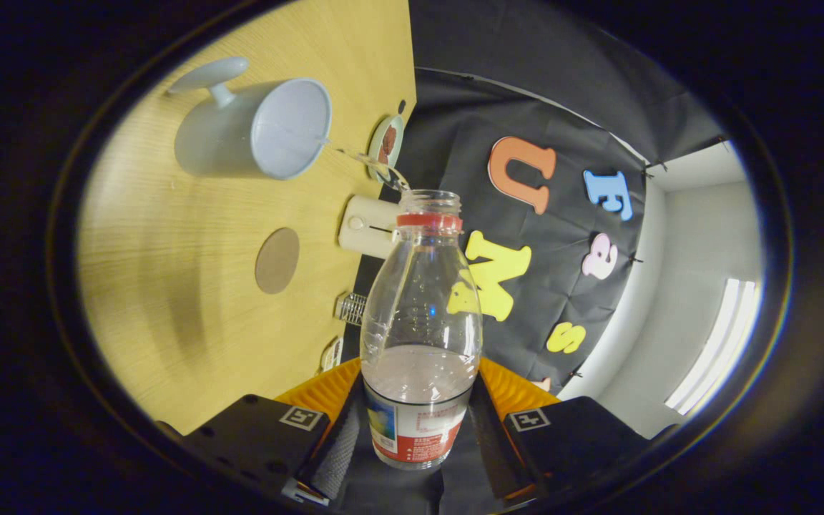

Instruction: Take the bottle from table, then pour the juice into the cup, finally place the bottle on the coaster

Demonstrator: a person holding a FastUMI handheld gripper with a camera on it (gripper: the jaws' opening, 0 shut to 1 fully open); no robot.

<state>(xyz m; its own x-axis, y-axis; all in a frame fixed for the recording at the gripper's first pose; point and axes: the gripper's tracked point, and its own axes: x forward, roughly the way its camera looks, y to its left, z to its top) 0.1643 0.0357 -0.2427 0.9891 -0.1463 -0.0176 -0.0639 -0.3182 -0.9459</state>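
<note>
1. We find the tongs (pixel 419 429) clenched on the bottle (pixel 420 322), held between both fingers.
2. We note a stream from its uncapped mouth reaching the cup (pixel 254 129) on the surface (pixel 190 286).
3. The coaster (pixel 277 260) lies apart.

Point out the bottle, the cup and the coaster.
bottle (pixel 420 315): gripper view, clear body, held between the fingers.
cup (pixel 290 127): gripper view, inner wall, beyond the bottle's mouth.
coaster (pixel 277 260): gripper view, flat top, on the table.
</note>
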